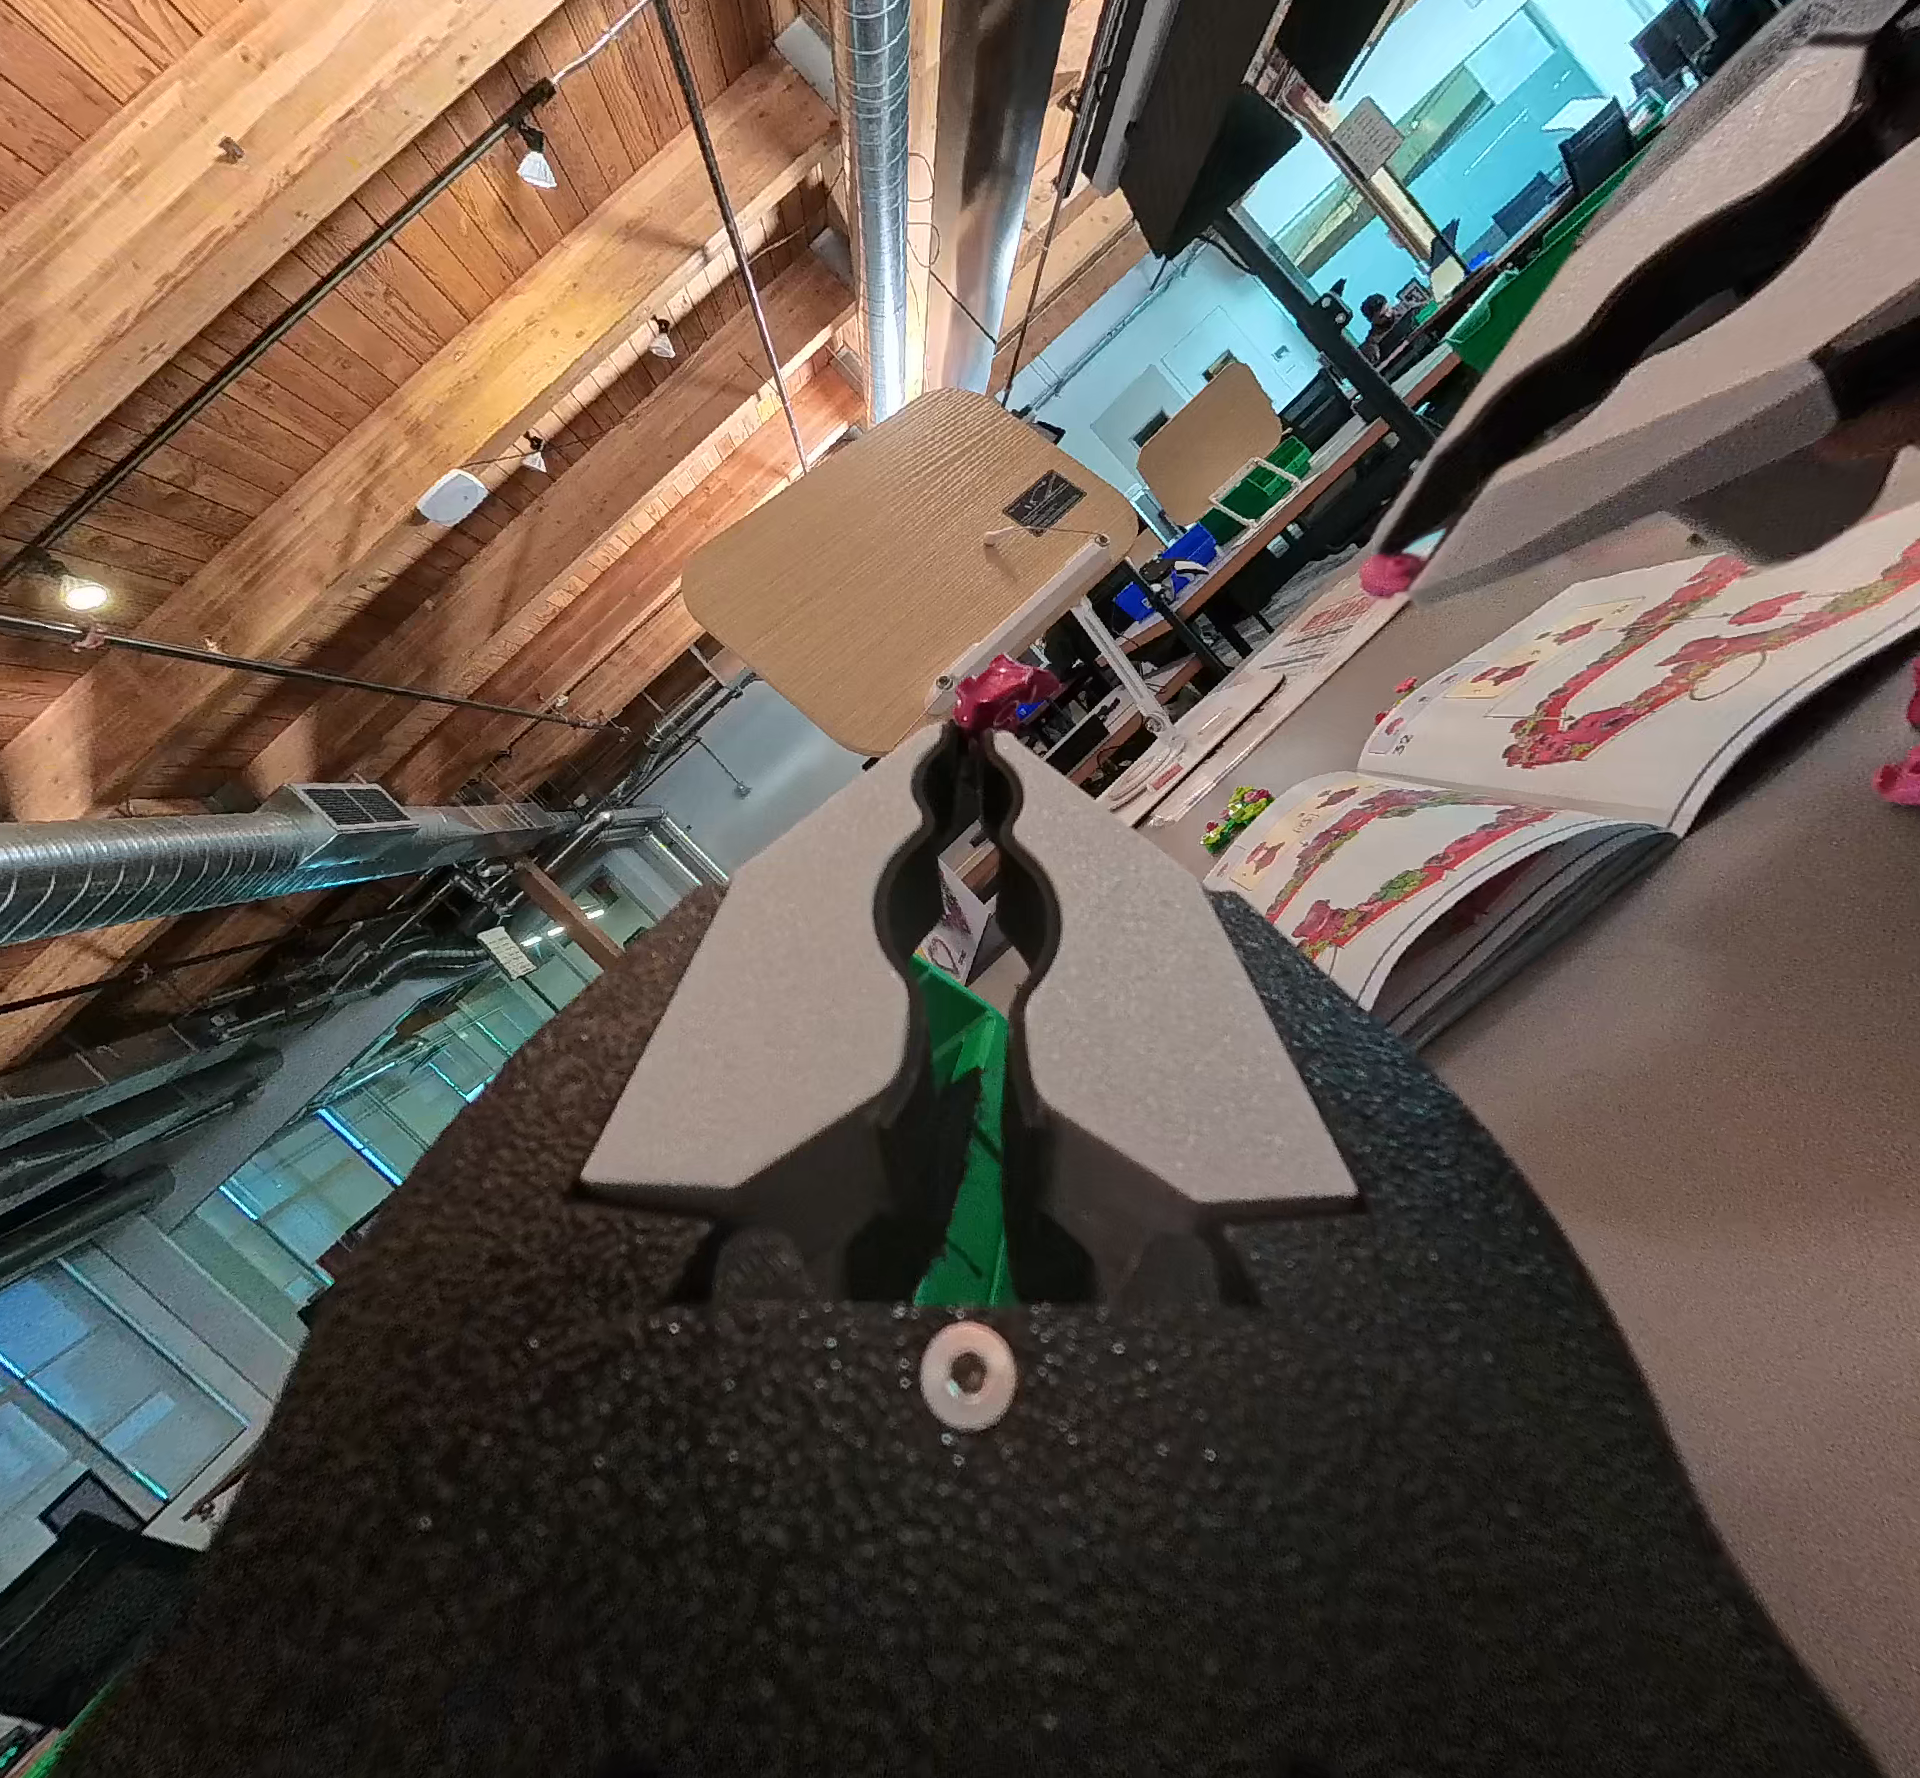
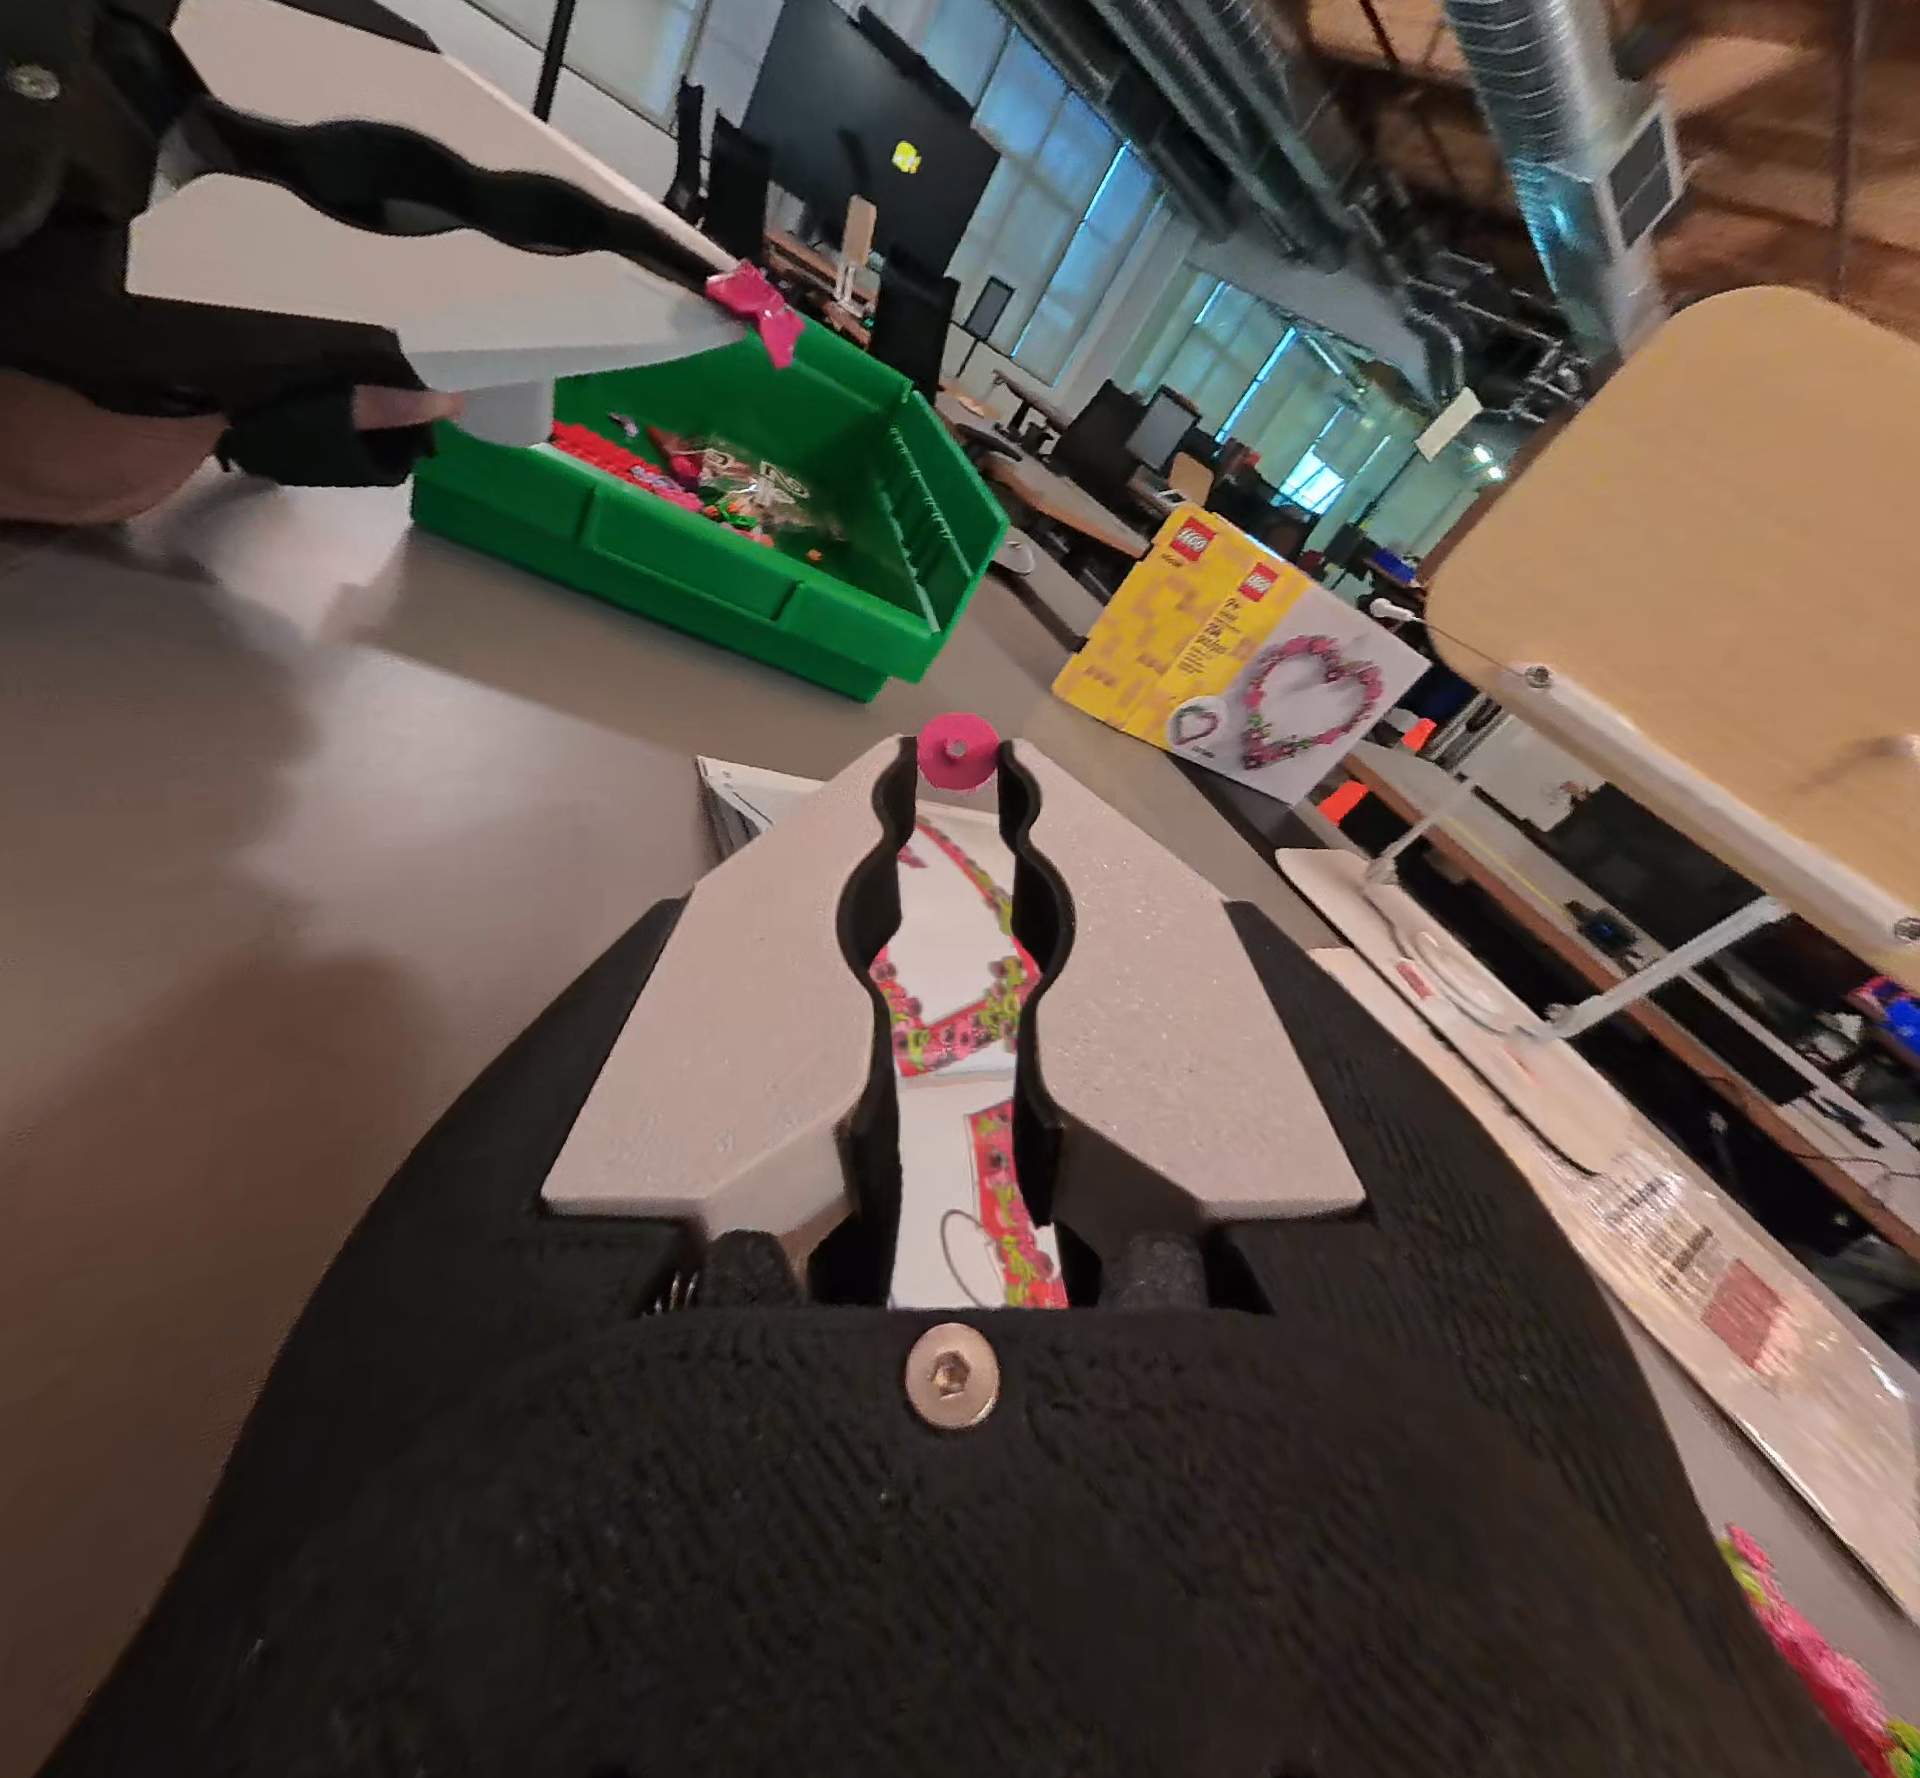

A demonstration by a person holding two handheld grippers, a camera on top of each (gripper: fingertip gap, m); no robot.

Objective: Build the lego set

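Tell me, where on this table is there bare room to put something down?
The widest bare stretch of table lies between the green bin and the open instruction booklet. It is crowded on the other side, by the yellow box and the papers.

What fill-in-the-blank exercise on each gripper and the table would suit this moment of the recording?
1. The right gripper is shut on a small round ____ piece.
2. The left gripper grips a piece of the same colour, held above the ____ bin.
3. The instruction booklet on the table lies ____.
4. The yellow set box stands on the table, ____ the bin.

Missing words: pink; green; open; beside
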